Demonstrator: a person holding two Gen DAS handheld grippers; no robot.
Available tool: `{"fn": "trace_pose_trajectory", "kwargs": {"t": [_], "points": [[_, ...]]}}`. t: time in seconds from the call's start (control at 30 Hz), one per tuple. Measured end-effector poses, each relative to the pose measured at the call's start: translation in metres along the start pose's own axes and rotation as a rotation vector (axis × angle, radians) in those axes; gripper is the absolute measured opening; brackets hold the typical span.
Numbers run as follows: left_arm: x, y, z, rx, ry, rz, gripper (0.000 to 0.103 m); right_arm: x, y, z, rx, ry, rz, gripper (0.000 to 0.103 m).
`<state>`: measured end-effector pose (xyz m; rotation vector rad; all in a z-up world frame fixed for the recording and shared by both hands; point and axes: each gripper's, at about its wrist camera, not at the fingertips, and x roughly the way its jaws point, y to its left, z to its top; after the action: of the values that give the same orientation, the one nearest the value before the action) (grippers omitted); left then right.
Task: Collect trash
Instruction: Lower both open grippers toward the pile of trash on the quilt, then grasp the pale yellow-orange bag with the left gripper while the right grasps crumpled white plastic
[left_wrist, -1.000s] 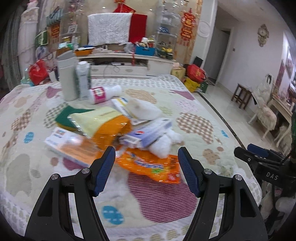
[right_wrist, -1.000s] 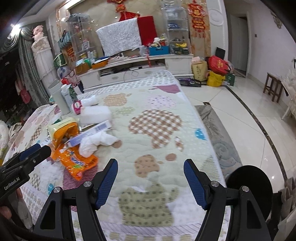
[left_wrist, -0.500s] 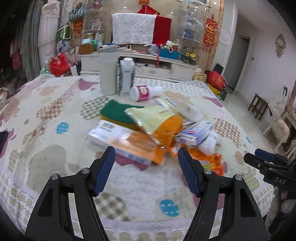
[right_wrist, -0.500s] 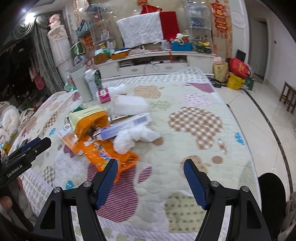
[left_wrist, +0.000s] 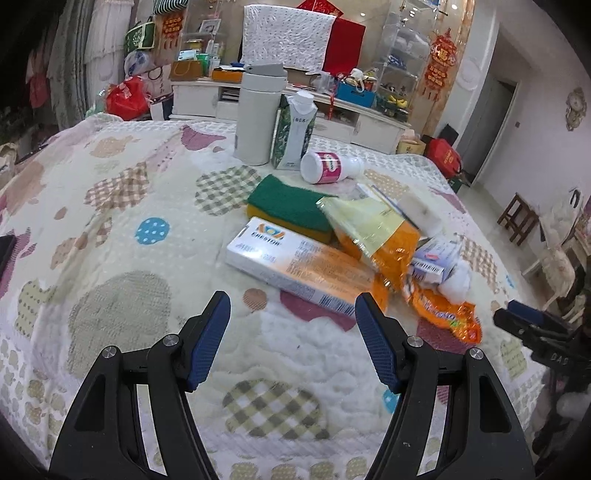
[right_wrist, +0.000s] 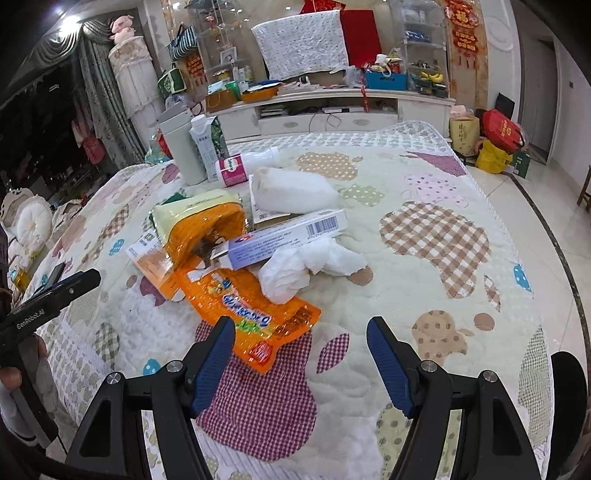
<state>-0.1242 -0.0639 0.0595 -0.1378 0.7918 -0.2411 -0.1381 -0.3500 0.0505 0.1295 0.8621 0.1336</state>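
A pile of litter lies on the patchwork-print quilted bedspread (left_wrist: 122, 206): the flat orange-and-white cardboard box (left_wrist: 299, 267) sits nearest the left gripper (left_wrist: 291, 341), with the green-topped yellow scouring sponge (left_wrist: 291, 206) behind it and the yellow-and-orange plastic snack bag (left_wrist: 376, 230) leaning over its right end. To the right, the long white-and-purple toothpaste carton (right_wrist: 288, 238) rests across the crumpled white tissue (right_wrist: 306, 266) and the flat orange foil wrapper (right_wrist: 251, 310), which reaches just in front of the right gripper (right_wrist: 301, 363). Behind the pile stand the tall white cylindrical bin (left_wrist: 258, 114) and the white gable-top drink carton (left_wrist: 297, 133), seemingly touching, with the pink-labelled white plastic bottle (left_wrist: 330, 168) lying on its side to their right.
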Motion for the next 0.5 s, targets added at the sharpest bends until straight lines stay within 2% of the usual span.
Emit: {"fn": "trace_pose_trajectory", "kwargs": {"t": [0.3,0.5], "points": [[0.038,-0.02,0.031,-0.079,0.068,-0.122,0.071,0.034,-0.011,0.02,0.041,0.054,0.04,0.074],[0.072,-0.032,0.053,-0.13,0.095,-0.127,0.072,0.054,-0.014,0.03,0.063,0.071,0.06,0.074]]}}
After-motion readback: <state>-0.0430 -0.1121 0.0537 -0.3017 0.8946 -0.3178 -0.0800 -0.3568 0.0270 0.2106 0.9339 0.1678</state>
